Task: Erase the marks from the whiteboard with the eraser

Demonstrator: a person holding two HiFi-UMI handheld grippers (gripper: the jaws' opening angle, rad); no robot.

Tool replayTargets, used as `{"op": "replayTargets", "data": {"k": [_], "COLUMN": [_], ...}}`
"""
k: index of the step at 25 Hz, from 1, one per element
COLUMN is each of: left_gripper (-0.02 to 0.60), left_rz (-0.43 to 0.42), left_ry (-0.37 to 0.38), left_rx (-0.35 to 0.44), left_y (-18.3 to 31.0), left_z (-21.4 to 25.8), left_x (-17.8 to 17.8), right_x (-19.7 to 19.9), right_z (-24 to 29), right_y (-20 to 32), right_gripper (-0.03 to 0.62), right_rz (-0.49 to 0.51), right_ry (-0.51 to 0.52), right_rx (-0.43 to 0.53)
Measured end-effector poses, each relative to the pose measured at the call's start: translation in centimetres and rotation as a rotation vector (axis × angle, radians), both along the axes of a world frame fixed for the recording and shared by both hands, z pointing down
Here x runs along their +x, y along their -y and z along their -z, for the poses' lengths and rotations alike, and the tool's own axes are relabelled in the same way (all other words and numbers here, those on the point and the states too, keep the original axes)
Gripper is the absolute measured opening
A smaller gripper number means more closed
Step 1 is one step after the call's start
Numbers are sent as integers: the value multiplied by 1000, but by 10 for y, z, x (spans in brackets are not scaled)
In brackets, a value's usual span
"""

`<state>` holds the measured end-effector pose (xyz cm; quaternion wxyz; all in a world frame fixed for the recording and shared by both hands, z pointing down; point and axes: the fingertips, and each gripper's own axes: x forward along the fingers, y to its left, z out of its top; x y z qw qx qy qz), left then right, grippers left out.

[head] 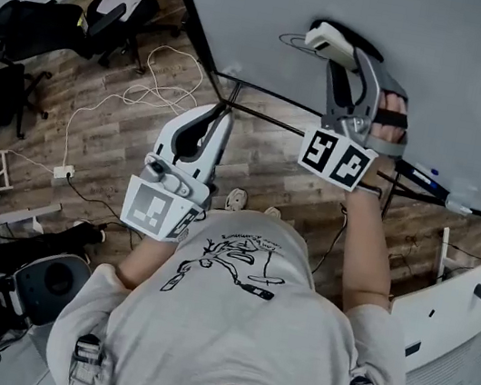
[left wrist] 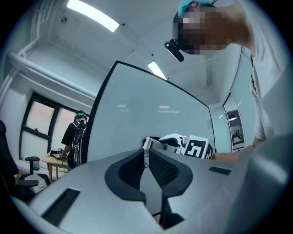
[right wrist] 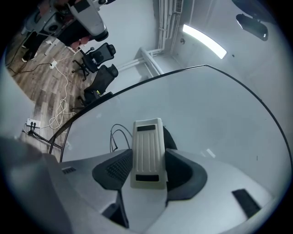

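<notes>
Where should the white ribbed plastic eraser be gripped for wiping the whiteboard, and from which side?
By its two long side edges, at the rear half, coming from behind along its length. The white ribbed plastic eraser is a narrow slab: its parallel sides suit the two jaws, and the front projects free toward the whiteboard. The right gripper is shut on it this way.

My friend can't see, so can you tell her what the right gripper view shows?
The right gripper has its jaws shut on a white eraser, facing a whiteboard. Thin black marks show just left of the eraser. Office chairs stand on a wood floor at the upper left.
</notes>
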<state>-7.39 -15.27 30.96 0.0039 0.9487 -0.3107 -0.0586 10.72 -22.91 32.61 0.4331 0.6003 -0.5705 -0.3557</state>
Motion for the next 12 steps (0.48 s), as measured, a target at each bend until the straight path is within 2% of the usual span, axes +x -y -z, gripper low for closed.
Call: {"op": "replayTargets", "data": {"k": [12], "left_gripper": [44], "left_rz": [5], "left_ry": [-2], "left_rx": [2], "left_y": [-6], "left_z": [-2], "left_x": [0], "right_x": [-1], "right_z": [-14], "right_y": [-3], "right_gripper": [233], "right_rz": [8], "right_ry": [-7], "right_rx": [-10]}}
